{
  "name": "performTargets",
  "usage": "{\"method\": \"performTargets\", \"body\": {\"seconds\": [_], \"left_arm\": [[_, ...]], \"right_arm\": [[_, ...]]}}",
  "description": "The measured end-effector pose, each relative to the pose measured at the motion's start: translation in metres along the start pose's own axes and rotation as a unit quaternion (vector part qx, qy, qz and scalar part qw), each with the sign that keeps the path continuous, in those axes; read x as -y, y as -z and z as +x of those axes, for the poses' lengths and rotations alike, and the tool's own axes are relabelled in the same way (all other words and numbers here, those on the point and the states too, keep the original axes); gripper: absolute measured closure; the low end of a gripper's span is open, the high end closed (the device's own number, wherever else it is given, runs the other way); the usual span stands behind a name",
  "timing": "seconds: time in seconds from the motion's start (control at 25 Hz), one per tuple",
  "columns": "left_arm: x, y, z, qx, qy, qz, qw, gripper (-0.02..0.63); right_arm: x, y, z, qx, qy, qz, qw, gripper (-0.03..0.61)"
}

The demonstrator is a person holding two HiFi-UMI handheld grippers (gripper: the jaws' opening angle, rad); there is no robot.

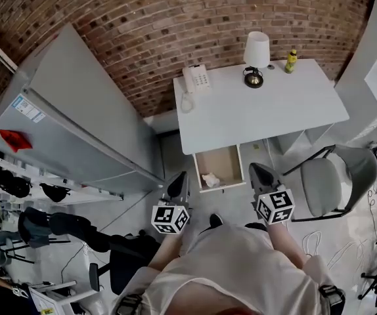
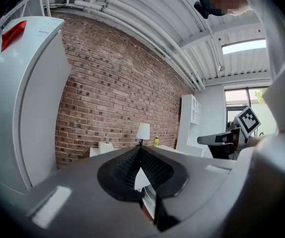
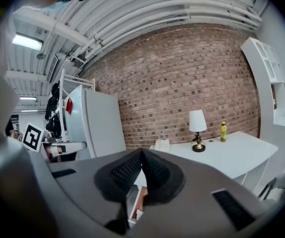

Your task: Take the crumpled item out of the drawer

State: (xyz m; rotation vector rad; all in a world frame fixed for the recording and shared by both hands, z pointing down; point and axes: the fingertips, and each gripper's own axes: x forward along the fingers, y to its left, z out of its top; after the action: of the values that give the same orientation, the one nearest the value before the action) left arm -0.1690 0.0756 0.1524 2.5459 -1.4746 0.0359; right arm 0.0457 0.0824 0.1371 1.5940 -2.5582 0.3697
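Note:
A crumpled white item (image 1: 211, 180) lies in the open wooden drawer (image 1: 226, 160) that sticks out from under the white desk (image 1: 261, 107). My left gripper (image 1: 178, 180) hangs just left of the drawer's front corner, jaws shut on nothing. My right gripper (image 1: 259, 170) is level with it at the drawer's right side, also shut and empty. Both stand above the floor, apart from the crumpled item. In the left gripper view the shut tips (image 2: 140, 150) point at the desk. The right gripper (image 3: 141, 152) faces the same way, with a sliver of the drawer (image 3: 138, 202) below the pads.
On the desk stand a white telephone (image 1: 196, 79), a lamp (image 1: 255, 56) and a yellow bottle (image 1: 291, 61). A tall grey cabinet (image 1: 77, 117) stands to the left, a grey chair (image 1: 336, 179) to the right. A brick wall (image 1: 175, 25) runs behind.

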Motion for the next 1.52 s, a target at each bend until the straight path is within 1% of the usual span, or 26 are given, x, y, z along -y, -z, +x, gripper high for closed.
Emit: {"method": "performTargets", "body": {"seconds": [0.12,0.28,0.4,0.52,0.64,0.8,0.96,1.08,1.24,1.52], "left_arm": [[-0.029,-0.005,0.010,0.001,-0.002,0.000,1.0000,0.604],[-0.045,-0.005,0.022,0.004,-0.014,-0.012,0.9998,0.604],[-0.047,-0.006,0.032,0.007,-0.023,-0.017,0.9996,0.604],[-0.051,-0.008,0.035,0.007,-0.037,-0.027,0.9989,0.604],[-0.047,-0.008,0.038,0.007,-0.046,-0.039,0.9981,0.604],[-0.036,-0.005,0.052,-0.001,-0.051,-0.037,0.9980,0.604],[-0.020,-0.004,0.056,0.000,-0.058,-0.038,0.9976,0.604],[-0.019,0.006,0.059,-0.018,-0.069,-0.042,0.9966,0.604],[-0.018,0.019,0.054,-0.036,-0.081,-0.047,0.9950,0.604],[-0.010,0.051,0.051,-0.069,-0.083,-0.060,0.9924,0.604]], "right_arm": [[-0.006,-0.004,0.024,0.002,0.003,0.001,1.000,0.571],[-0.004,-0.010,0.040,0.002,0.009,-0.007,1.000,0.571],[0.009,-0.013,0.047,0.001,0.013,-0.012,1.000,0.571],[0.016,-0.014,0.054,-0.005,0.006,-0.012,1.000,0.571],[0.023,-0.020,0.057,-0.009,-0.002,-0.024,1.000,0.571],[0.036,-0.021,0.059,-0.009,-0.007,-0.024,1.000,0.571],[0.047,-0.012,0.055,-0.023,-0.011,-0.019,0.999,0.571],[0.050,-0.003,0.055,-0.031,-0.017,-0.007,0.999,0.571],[0.048,0.017,0.054,-0.054,-0.028,0.004,0.998,0.571],[0.048,0.050,0.054,-0.091,-0.040,0.016,0.995,0.571]]}}
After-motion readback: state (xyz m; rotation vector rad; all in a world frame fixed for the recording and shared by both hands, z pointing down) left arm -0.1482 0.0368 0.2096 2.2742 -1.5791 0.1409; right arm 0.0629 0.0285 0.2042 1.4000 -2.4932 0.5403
